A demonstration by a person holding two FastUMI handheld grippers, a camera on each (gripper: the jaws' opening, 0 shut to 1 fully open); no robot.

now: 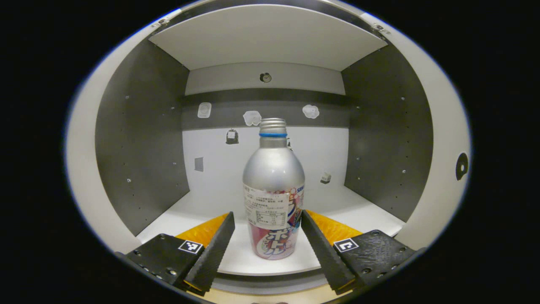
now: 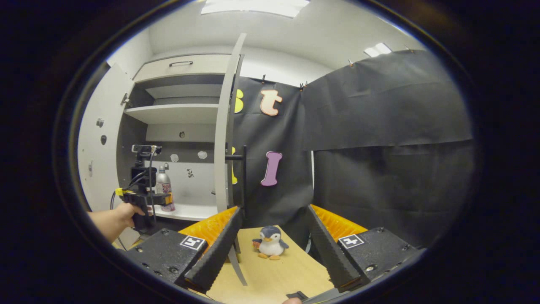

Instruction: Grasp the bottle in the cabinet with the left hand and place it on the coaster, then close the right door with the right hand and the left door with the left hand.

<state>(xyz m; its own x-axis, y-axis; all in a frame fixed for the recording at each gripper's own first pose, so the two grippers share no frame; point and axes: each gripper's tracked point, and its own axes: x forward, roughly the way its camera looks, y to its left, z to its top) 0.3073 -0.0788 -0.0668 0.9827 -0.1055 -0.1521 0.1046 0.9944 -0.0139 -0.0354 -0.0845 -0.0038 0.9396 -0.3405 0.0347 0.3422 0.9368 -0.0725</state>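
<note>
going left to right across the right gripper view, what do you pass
person's hand holding the left gripper → silver metal bottle in the cabinet → open white cabinet door seen edge-on → small plush penguin on the wooden table

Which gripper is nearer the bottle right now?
Left. The left gripper straddles the bottle on the cabinet shelf, fingers open either side. The right gripper hangs back over the table, outside the cabinet.

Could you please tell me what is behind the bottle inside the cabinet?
Behind the bottle, the cabinet's back panel carries small stickers; whatever lies directly behind its body is hidden.
</note>
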